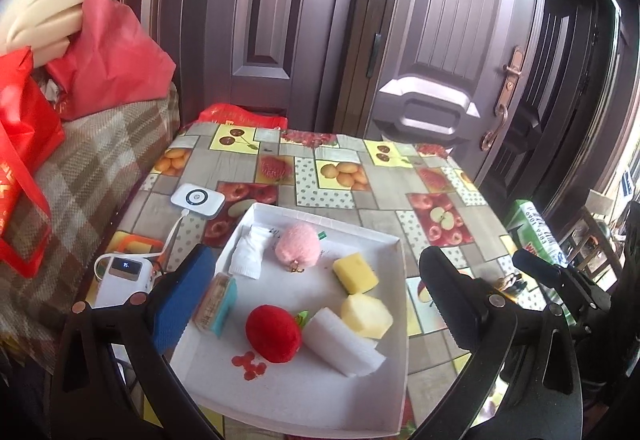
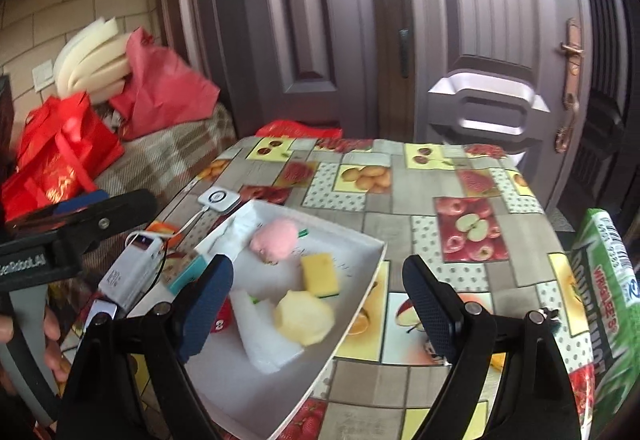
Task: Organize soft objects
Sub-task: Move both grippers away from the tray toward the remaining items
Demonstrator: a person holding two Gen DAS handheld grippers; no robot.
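A white tray on the fruit-print table holds several soft items: a pink plush, a yellow sponge, a pale yellow foam piece, a white foam block, a red plush, a teal-edged sponge and a white cloth. My left gripper hangs open above the tray, holding nothing. My right gripper is also open and empty over the tray's right side. Its left finger partly hides the red plush. The pink plush and the yellow sponge show clearly.
Left of the tray lie a white power bank and a small white device joined by a cable. A green package stands off the table's right edge. Red bags and foam sheets sit on the sofa; dark doors stand behind.
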